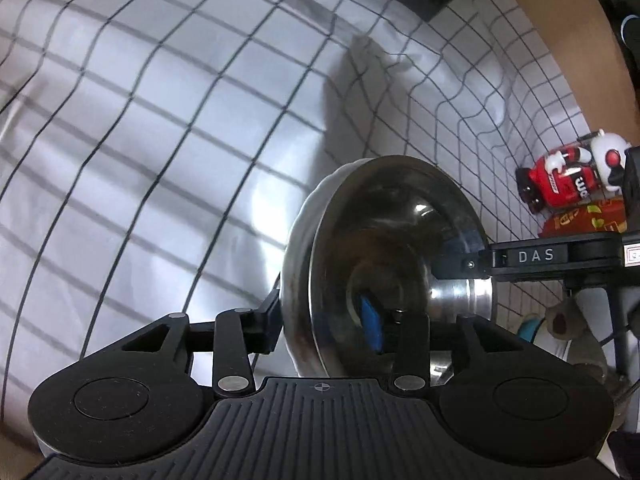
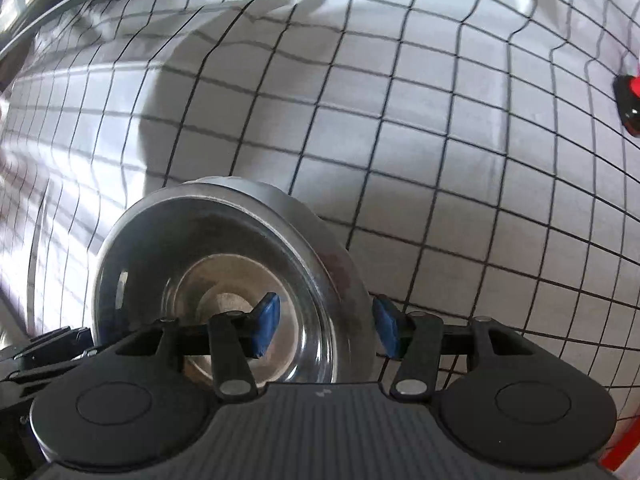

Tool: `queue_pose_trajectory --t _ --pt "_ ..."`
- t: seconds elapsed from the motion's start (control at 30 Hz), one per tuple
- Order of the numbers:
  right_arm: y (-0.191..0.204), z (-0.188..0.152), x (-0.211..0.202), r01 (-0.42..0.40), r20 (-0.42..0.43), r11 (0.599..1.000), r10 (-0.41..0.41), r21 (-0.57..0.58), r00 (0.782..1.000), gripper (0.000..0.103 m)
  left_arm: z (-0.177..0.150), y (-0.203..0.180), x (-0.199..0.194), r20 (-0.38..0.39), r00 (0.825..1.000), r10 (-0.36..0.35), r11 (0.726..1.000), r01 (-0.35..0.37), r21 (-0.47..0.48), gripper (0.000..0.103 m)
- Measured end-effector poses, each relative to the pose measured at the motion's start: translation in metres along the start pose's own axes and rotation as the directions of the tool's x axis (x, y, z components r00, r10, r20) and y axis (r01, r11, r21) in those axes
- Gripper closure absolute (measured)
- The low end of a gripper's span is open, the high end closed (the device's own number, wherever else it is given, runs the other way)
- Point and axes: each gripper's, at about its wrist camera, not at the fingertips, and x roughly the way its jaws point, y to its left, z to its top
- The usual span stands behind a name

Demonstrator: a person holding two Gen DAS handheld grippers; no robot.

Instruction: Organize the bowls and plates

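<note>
We see the gridded cloth (image 1: 160, 160); on it a steel bowl (image 1: 400, 264) nested in a white bowl (image 1: 298, 240). Stiff, slick, light; rim grips best. Left tongs (image 1: 326, 322) straddle both rims, wide. Right tongs (image 2: 326, 326) clamp steel bowl's wall.

Matte black claws with blue pads, both hands

The left claw (image 1: 320, 320) has a ribbed black housing, two round black discs either side, flat link arms with silver rivet pins, and a tiny crosshair mark up top. The right claw (image 2: 328, 326) looks the same, with blue rubber fingertips (image 2: 267, 324), and white "DAS" lettering shows on its side in the left view.
</note>
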Motion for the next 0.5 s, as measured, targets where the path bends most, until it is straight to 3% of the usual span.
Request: queue_pose_trajectory --t 0.17,0.3,0.4,0.5 --pt "-0.013 -0.002 -0.011 0.005 0.053 0.996 -0.01 0.087 0.999 0.051 0.016 -0.003 0.006 -0.019 1.0 -0.017 1.0 0.018 0.022 0.059" --pt "-0.013 -0.02 -0.047 -0.009 0.206 0.995 -0.011 0.096 0.978 0.051 0.014 -0.006 -0.019 0.045 0.999 -0.002 0.997 -0.001 0.077 0.063" --pt "-0.01 -0.041 -0.093 0.01 0.359 0.999 -0.025 0.044 0.933 0.051 0.009 -0.011 -0.053 0.161 0.987 -0.014 0.994 -0.003 0.105 0.063" --pt "-0.016 -0.072 -0.138 0.122 0.521 0.993 -0.1 -0.008 0.848 0.05 0.0 -0.028 -0.089 0.285 0.953 -0.107 0.99 0.077 0.116 0.064"
